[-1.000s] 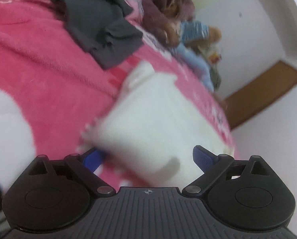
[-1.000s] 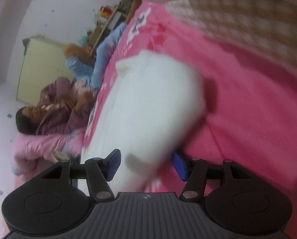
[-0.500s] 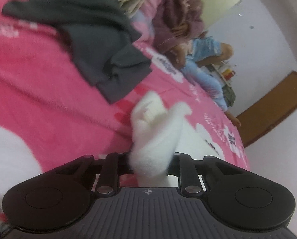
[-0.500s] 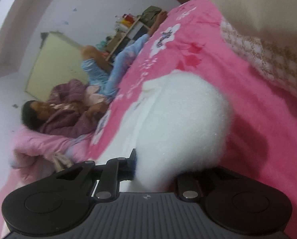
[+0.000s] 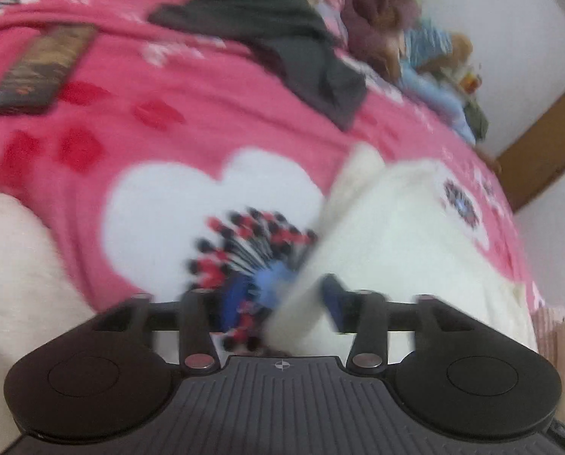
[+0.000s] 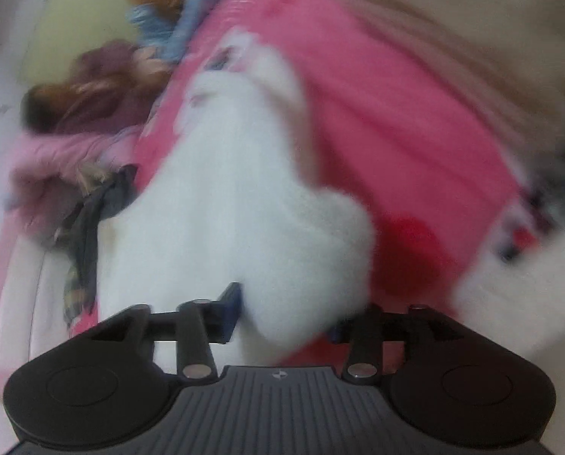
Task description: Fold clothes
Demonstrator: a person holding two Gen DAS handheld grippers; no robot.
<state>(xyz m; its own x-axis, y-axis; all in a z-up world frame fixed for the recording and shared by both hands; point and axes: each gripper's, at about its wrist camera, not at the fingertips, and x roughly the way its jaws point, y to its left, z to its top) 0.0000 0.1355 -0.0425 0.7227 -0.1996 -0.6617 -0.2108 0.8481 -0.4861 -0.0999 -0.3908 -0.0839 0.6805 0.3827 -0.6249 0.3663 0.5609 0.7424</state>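
The white fleece garment [image 6: 244, 204], soft and fuzzy, runs lengthwise from the bottom centre toward the upper middle of the right wrist frame, lying on the pink plush blanket [image 6: 388, 113]. The right gripper [image 6: 286, 311] has just been opening, its jaws part spread with a rounded fold of fleece between them. The left gripper [image 5: 282, 303], also just opening, stands part spread around a thin fleece edge [image 5: 320, 250], dark grey clothes [image 5: 282, 38] at upper centre.

A dark flat box [image 5: 41, 70] lies on the pink blanket [image 5: 206, 113]; a person [image 6: 93, 87] sits at its far edge.
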